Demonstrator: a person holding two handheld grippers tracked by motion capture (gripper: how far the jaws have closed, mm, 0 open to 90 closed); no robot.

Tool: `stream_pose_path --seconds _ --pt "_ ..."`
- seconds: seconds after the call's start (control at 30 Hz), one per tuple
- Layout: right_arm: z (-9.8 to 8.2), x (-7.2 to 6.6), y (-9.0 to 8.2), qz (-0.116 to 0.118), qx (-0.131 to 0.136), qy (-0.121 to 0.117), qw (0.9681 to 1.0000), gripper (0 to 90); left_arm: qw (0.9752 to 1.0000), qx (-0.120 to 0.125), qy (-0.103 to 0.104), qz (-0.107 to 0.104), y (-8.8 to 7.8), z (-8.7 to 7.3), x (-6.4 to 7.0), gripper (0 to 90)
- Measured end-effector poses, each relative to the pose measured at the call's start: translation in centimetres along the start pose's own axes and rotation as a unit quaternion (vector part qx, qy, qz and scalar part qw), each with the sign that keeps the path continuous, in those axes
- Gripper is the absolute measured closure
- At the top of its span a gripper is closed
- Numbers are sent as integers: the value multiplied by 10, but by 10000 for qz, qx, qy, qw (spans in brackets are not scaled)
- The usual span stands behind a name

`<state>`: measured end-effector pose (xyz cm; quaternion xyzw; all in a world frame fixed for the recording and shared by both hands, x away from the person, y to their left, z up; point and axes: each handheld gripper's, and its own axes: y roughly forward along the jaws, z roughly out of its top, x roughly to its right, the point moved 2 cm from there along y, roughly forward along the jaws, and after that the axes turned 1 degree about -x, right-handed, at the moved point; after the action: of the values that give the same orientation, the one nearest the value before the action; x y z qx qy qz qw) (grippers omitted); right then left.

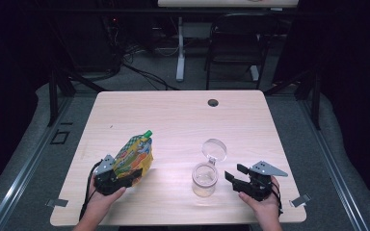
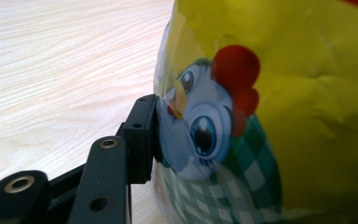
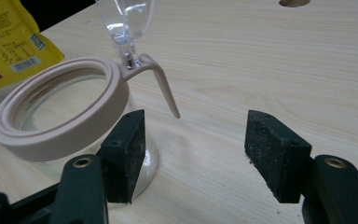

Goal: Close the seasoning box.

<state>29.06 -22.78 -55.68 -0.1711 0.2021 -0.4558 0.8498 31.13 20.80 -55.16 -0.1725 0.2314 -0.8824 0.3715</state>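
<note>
Two grippers: left gripper [image 1: 125, 177] jaws apparently clamp the pouch [image 1: 134, 155]; right gripper [image 1: 235, 176] jaws apart beside the jar [image 1: 205, 179].

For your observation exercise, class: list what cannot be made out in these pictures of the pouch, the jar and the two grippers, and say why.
- Pouch, left gripper view: second jaw hidden behind it; spout cut off by the top edge.
- Pouch print, high view: too small to read.
- Jar, right gripper view: flip lid cut off at top; base hidden by a jaw.
- Jar's contents, high view: too small to tell.
</note>
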Motion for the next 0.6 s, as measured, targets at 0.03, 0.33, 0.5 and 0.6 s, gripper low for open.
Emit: stream_pose_path --seconds 0.03,0.33,0.5,0.6 --pt "0 0 0 0 0 0 10000 380 10000 0 0 0 0 0 0 545" --pt "4 -5 -7 146 196 3 9997 480 9994 -79 226 240 -4 2 4 546" --pt "6 -5 -10 77 263 -23 9996 536 9990 -101 336 286 -4 3 8 546" --pt "7 -6 -12 37 313 -64 9995 547 9985 -136 400 336 -5 3 11 546"
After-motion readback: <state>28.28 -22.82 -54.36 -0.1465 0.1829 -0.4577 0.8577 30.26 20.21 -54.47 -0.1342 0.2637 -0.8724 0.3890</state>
